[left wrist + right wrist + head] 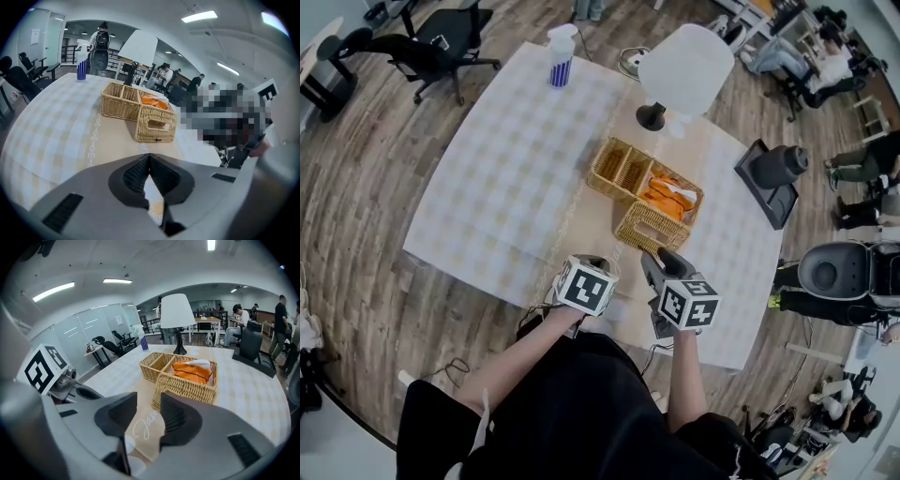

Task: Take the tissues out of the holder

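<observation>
Clothing first: loose black top (581, 412) worn, sleeves cut short by the looks of it. Thin white strap (480, 422) spotted near one sleeve, can't be made out properly.

left gripper (150, 161) and right gripper (148, 411) both moulded in matte grey, shells smooth and rounded. Black ribbed pads (176, 416) set into dark surrounds. Dark slot (243, 444) cut into shell on each side.

marker cube (584, 286) fitted on left one, second cube (689, 303) on right. White faces, chunky black square patterns printed on.

Bright, even light falls from ceiling strips (53, 291), with fisheye bending and dark vignetting at the edges.
</observation>
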A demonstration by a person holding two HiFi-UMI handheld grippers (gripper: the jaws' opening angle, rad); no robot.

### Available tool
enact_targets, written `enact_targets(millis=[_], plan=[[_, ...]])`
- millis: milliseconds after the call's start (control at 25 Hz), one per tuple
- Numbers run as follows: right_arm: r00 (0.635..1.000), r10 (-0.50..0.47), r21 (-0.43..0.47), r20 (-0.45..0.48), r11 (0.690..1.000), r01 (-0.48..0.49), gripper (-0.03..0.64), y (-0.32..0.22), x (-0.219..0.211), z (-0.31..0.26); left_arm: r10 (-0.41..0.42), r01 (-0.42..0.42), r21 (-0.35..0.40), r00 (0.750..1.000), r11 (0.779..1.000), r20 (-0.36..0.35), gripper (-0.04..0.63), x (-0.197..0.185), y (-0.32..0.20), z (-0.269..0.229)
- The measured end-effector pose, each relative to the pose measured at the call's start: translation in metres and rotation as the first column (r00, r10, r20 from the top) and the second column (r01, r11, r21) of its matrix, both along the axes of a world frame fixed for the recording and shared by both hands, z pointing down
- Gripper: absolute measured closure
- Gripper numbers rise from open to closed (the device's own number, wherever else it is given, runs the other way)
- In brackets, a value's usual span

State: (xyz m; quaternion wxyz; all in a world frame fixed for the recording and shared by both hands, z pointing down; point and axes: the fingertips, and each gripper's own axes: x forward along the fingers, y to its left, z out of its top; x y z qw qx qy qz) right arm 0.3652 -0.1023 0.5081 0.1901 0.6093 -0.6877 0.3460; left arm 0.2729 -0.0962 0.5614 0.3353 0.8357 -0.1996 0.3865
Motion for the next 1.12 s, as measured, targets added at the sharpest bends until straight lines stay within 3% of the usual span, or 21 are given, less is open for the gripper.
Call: enact_targets(millis=[280,640,1120], plan=[[1.000,-0.003,-0.013,-0.026,1.000,0.003,0.449,-0.015,0.011,0.008,-0.007,0.007,-0.016,1.000,1.000,0.009,0.597,-0.005,-0.005,0.008],[0.991,-0.048,-0.027,-0.127,0.999,0.045,0.423,-0.041,0.023,0.011,-0.051,0.051,-0.046,0.999,0.998,0.015,0.597,-0.014,-0.016,0.019],[0.983,-0.072,-0.024,-0.168,0.997,0.069,0.397,-0.073,0.047,0.014,-0.107,0.108,-0.062,0.994,0.992,0.028,0.597,-0.026,-0.032,0.026]])
